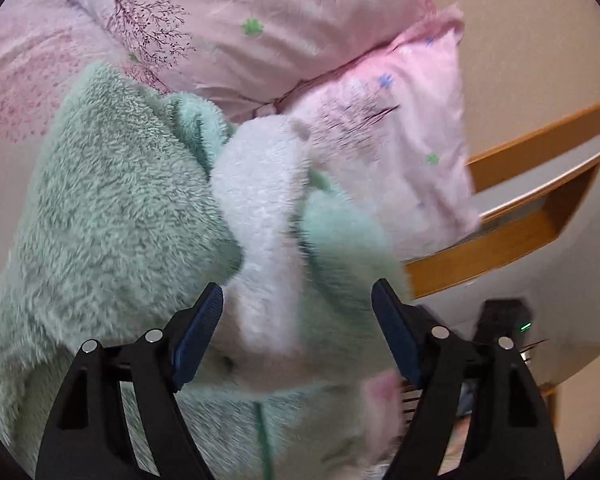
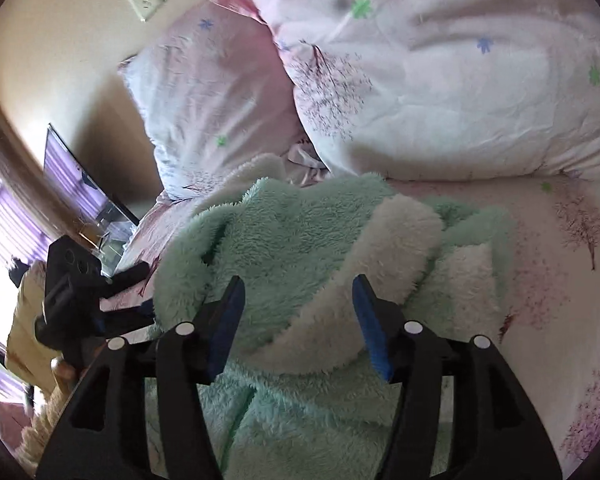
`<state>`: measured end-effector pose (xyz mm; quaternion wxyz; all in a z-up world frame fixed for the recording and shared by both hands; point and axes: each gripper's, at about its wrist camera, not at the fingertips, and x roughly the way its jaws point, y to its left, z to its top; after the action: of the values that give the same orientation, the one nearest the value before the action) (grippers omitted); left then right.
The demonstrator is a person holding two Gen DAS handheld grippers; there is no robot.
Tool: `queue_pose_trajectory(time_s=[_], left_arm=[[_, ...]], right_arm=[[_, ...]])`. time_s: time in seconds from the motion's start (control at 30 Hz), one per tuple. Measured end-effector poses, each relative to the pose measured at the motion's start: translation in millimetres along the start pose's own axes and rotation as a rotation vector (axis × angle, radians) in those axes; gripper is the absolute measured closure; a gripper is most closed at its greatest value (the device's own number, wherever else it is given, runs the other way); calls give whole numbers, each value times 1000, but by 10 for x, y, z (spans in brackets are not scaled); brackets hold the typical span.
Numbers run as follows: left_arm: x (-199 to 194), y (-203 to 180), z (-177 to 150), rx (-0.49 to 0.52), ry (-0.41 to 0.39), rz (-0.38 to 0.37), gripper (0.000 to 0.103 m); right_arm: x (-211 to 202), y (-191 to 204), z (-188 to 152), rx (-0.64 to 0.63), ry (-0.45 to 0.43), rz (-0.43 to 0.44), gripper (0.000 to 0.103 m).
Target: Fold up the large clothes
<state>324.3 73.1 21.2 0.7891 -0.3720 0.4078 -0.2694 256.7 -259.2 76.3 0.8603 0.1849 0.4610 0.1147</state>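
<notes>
The robe (image 2: pixel 284 248), mint fleece with white trim (image 2: pixel 396 240), lies bunched on the bed (image 2: pixel 560 280) just before the pillows (image 2: pixel 420 112). Both the left gripper (image 1: pixel 298 320) and right gripper (image 2: pixel 298 312) hang over it with jaws wide, gripping nothing. I'd pinch a clean hem, not the trim roll. Open sheet lies right of the robe; the pillows crowd its far side.

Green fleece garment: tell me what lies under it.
The green fleece garment rests on the pink floral bedsheet, pillows behind it. Anything beneath its bunched folds is covered.
</notes>
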Motion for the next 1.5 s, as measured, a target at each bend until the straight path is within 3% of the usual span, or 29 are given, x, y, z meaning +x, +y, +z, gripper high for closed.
queue_pose_trajectory(time_s=[0.13, 0.23, 0.27, 0.3, 0.33, 0.4, 0.53, 0.7, 0.8, 0.9, 1.03, 1.1, 1.23, 1.3, 1.33, 1.4, 1.5], left_arm=[[136, 13, 76, 0, -13, 71, 27], [217, 8, 174, -4, -19, 75, 30], [241, 14, 194, -13, -18, 76, 35], [274, 26, 217, -25, -15, 70, 47], [354, 28, 264, -49, -5, 52, 55], [429, 62, 292, -83, 1, 46, 84], [240, -18, 235, -43, -52, 44, 88], [-205, -193, -19, 31, -138, 15, 89], [-372, -315, -302, 75, -144, 6, 89], [-415, -344, -645, 107, -127, 56, 89], [-234, -251, -917, 108, -53, 133, 88], [-205, -238, -1016, 123, -36, 148, 86], [-373, -284, -1061, 143, -45, 167, 75], [-507, -313, -1033, 153, -73, 184, 57], [-559, -327, -1018, 160, -90, 191, 55], [-687, -336, -903, 171, -137, 230, 51], [-694, -330, -657, 135, -162, 301, 48]], right_arm=[[231, -46, 89, 13, 40, -33, 46], [485, -127, 79, 57, 140, -61, 46], [578, -168, 67, 82, 168, -62, 46], [646, -187, 57, 93, 182, -49, 45], [713, -198, 42, 97, 189, -40, 57], [768, -214, 14, 106, 171, -10, 92], [392, -201, 76, 99, 0, 50, 95], [-344, -17, 90, 22, -187, 72, 95], [-613, 74, -55, -10, -225, 84, 95], [-650, 78, -248, -41, -198, 22, 95], [-300, -139, -426, -35, -71, -208, 95], [-130, -293, -507, -7, -8, -257, 95], [-91, -362, -482, 43, 20, -205, 88], [-207, -355, -446, 49, -4, -192, 71], [-263, -360, -429, 53, -22, -185, 60], [-348, -371, -386, 66, -61, -161, 56], [-251, -401, -345, 94, -44, -140, 56]])
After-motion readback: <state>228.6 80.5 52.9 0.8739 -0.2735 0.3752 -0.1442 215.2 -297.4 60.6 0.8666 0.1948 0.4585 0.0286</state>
